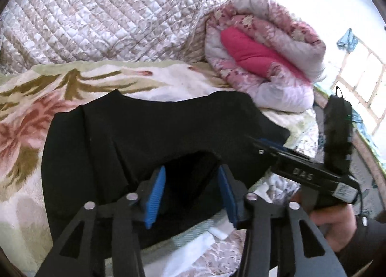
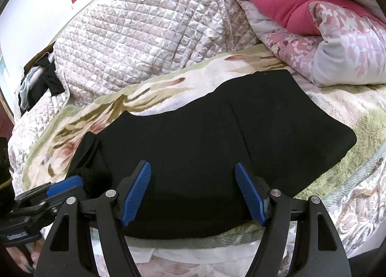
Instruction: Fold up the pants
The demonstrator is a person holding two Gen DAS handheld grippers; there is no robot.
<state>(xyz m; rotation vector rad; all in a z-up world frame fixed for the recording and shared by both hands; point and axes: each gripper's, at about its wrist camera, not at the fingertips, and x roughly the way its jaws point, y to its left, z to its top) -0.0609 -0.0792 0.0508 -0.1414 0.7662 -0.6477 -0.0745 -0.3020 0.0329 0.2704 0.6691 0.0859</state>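
Observation:
Black pants (image 1: 144,132) lie folded across a floral blanket on the bed; in the right wrist view they (image 2: 217,137) spread wide in front of me. My left gripper (image 1: 193,192) is open over the near edge of the pants, blue pads apart, nothing between them. My right gripper (image 2: 193,192) is open above the pants' near edge, empty. In the left wrist view the right gripper (image 1: 272,146) reaches in from the right onto the pants' right end. In the right wrist view the left gripper (image 2: 62,186) shows at the pants' left end.
A floral fleece blanket (image 2: 349,112) covers the bed. A quilted beige cover (image 2: 144,35) is heaped behind. A rolled pink floral duvet (image 2: 325,23) lies at the back right. Dark clothes (image 2: 41,81) sit at the far left. A window (image 1: 361,79) is at right.

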